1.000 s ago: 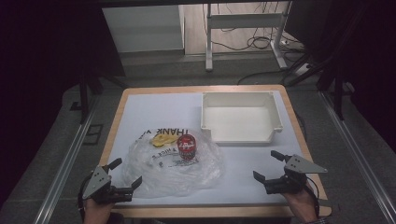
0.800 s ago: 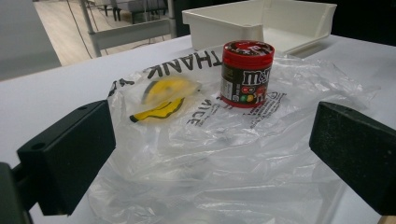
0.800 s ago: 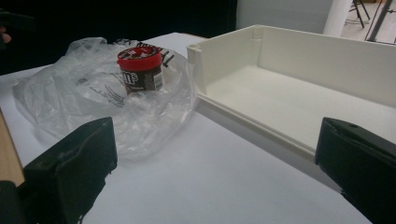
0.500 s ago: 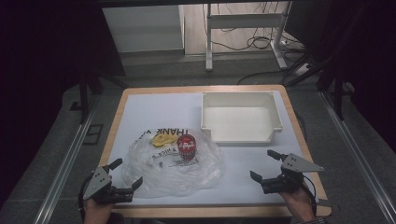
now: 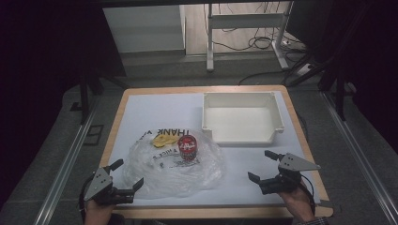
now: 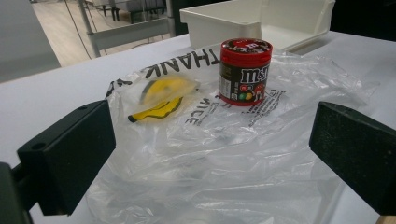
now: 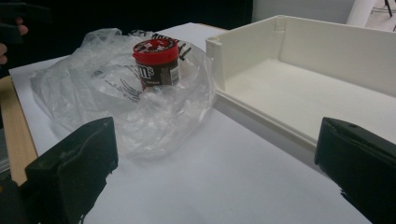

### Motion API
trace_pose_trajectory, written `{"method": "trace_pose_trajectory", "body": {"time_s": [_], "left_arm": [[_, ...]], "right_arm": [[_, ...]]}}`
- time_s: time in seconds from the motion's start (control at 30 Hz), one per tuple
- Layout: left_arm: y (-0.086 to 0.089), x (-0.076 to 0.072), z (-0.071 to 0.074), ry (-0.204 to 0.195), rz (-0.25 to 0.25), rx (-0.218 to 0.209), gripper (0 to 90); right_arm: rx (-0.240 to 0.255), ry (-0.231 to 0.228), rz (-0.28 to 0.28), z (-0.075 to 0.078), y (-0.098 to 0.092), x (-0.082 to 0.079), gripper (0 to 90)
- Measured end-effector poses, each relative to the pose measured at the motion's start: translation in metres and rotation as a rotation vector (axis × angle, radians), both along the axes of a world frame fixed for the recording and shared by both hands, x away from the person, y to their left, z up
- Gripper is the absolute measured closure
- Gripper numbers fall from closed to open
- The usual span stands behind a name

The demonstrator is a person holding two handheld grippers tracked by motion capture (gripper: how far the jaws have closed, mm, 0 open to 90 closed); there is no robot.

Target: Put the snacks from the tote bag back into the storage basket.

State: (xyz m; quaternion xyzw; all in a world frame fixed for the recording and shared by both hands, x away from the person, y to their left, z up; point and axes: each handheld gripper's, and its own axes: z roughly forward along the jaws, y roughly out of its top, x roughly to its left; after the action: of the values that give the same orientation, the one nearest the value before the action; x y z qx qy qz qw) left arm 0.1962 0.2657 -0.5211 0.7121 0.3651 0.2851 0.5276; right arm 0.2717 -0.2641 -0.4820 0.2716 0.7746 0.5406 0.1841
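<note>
The clear plastic bag [image 5: 173,166] was laid flat on the white tabletop [image 5: 141,108], in front of and to the left of the white tray [image 5: 241,117]. A red-lidded candy jar [image 5: 187,147] was stood upright on the bag, and a yellow item [image 5: 162,139] was seen just left of the jar, inside the bag. The left gripper [image 5: 126,176] was held at the bag's near-left corner, fingers [image 6: 70,154] spread apart, nothing gripped. The right gripper [image 5: 263,166] was held right of the bag, near but apart from it, fingers [image 7: 74,163] likewise spread.
</note>
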Motion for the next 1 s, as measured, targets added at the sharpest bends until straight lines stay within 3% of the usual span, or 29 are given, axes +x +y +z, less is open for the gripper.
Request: {"method": "trace_pose_trajectory", "body": {"time_s": [0.27,0.5,0.73,1.0], "left_arm": [[0.000,0.000,0.000,-0.002,0.001,0.002,0.3],[0.000,0.000,0.000,-0.002,0.003,0.004,0.3],[-0.001,0.000,0.000,-0.001,0.003,0.006,0.3],[-0.001,0.000,0.000,-0.002,0.004,0.009,0.3]], "right_arm": [[0.037,0.001,-0.006,0.000,0.003,0.003,0.0],[0.006,0.006,-0.003,0.001,0.010,0.007,0.0],[0.003,0.014,-0.016,0.001,0.015,0.008,0.0],[0.012,0.017,0.013,0.002,0.023,0.010,0.0]]}}
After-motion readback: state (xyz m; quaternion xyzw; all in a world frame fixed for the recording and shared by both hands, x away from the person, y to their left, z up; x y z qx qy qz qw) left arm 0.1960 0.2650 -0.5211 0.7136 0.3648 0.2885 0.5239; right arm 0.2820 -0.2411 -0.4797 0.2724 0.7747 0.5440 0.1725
